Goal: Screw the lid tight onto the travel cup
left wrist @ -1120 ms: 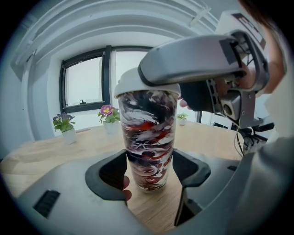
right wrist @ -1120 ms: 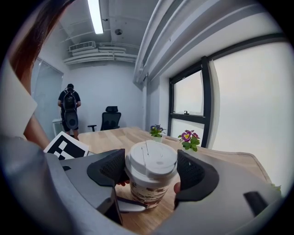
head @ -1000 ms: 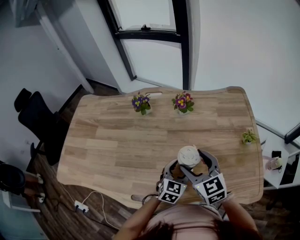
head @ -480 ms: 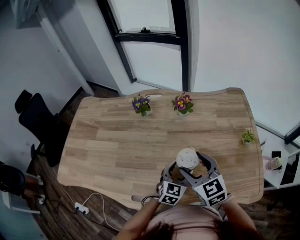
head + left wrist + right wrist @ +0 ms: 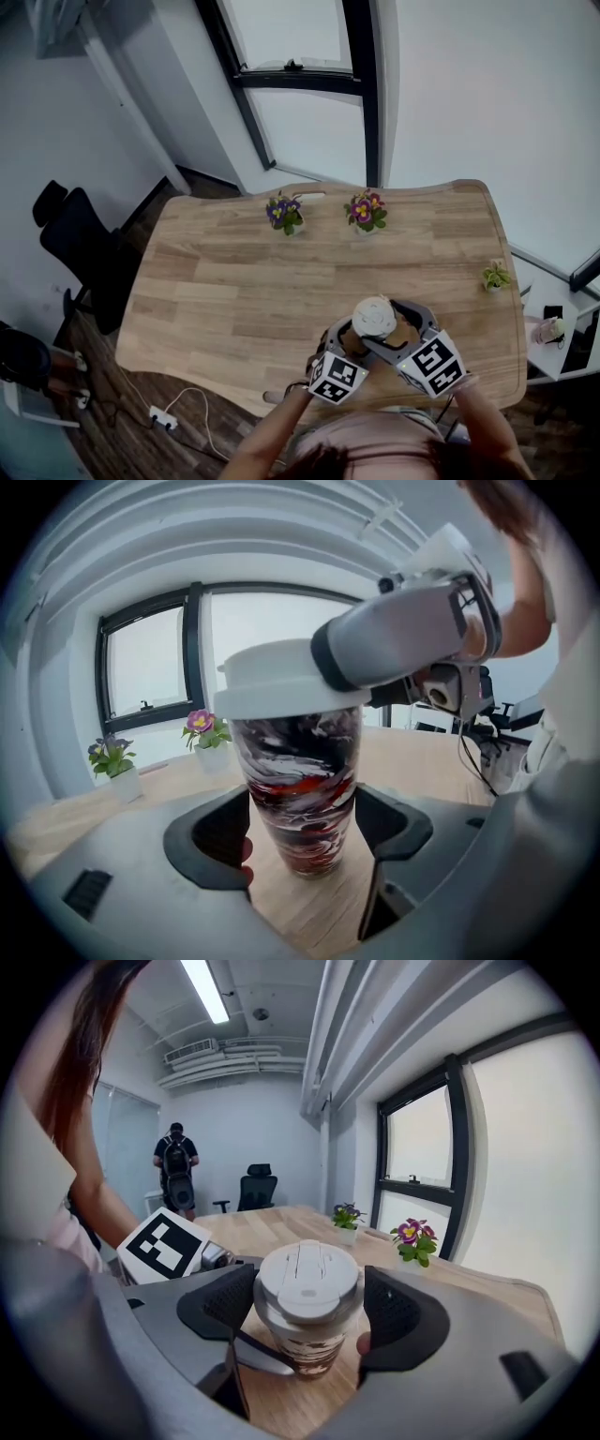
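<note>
The travel cup [image 5: 300,789], marbled black, white and red, stands upright between the jaws of the left claw [image 5: 302,834]. The pads lie against the lower body. Those jaws have just been opening a little, yet no gap shows at the pads. The white lid [image 5: 307,1283] sits level on the rim, and the right claw [image 5: 309,1309] pinches it from both sides, crossing just above the left claw.

The step in hand looks like the tightening itself, with one claw bracing and the other turning. The next move probably calls for a firm hold below while the right claw twists the lid about the cup's upright axis, or lets go for a fresh bite.

The near edge of the table [image 5: 234,281] lies close behind both claws, leaving little room backward. Ahead of the jaws, bare wood runs out to a purple-flowered pot [image 5: 284,213] and a pink-flowered pot [image 5: 365,210]. A small plant [image 5: 496,276] sits well off beyond the right claw's outer side.
</note>
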Tool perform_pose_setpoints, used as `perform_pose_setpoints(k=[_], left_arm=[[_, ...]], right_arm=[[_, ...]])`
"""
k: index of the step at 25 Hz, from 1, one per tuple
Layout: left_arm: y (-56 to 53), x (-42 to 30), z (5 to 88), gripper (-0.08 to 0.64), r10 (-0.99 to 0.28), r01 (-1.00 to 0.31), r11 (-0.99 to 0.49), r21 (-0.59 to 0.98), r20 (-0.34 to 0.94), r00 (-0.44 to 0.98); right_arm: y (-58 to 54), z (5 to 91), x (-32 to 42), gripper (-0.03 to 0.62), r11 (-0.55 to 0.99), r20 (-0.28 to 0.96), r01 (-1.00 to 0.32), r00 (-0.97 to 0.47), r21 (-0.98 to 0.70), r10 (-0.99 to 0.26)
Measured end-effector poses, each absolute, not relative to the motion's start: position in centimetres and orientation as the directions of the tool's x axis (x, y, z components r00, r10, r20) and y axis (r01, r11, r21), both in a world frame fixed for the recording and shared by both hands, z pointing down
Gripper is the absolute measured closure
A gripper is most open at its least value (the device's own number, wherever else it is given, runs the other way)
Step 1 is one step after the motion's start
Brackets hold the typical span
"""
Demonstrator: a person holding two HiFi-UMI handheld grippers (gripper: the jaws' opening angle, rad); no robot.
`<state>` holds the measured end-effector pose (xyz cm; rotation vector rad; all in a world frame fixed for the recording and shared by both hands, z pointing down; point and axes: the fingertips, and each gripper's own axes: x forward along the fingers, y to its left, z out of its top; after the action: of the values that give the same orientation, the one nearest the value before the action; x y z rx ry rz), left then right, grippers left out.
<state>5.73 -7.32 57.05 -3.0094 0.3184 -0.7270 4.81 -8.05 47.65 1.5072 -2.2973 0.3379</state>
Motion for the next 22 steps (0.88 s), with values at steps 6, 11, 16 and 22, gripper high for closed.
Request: perform_pose_setpoints(k=[6, 11, 16, 22], left_arm=[[-7.36, 5.39, 56.64, 0.230, -0.284, -0.255, -0.959, -0.125, 0.442, 0.851], [-7.43, 5.19, 56.43, 0.230, -0.391, -0.366, -0.919, -0.145, 0.435, 0.811], [-7.55, 5.00, 56.66, 0.230, -0.386, -0.374, -0.920, -0.117, 0.429, 0.817], [-6.84, 5.24, 57.00, 0.230, -0.166, -0.145, -0.986, -0.082, 0.459, 0.873]], right_arm=[[-7.73, 47.48, 4.68, 0.247, 0.288, 0.379, -0.957, -0.254, 0.034, -0.890], [-7.50, 47.39, 4.52, 0.247, 0.200, 0.369, -0.979, -0.169, 0.046, -0.914], [-7.50, 47.55, 4.30, 0.247, 0.269, 0.379, -0.963, -0.243, 0.015, -0.893], [-7.81, 47.16, 4.45, 0.242, 0.482, 0.442, -0.876, -0.423, 0.024, -0.791]])
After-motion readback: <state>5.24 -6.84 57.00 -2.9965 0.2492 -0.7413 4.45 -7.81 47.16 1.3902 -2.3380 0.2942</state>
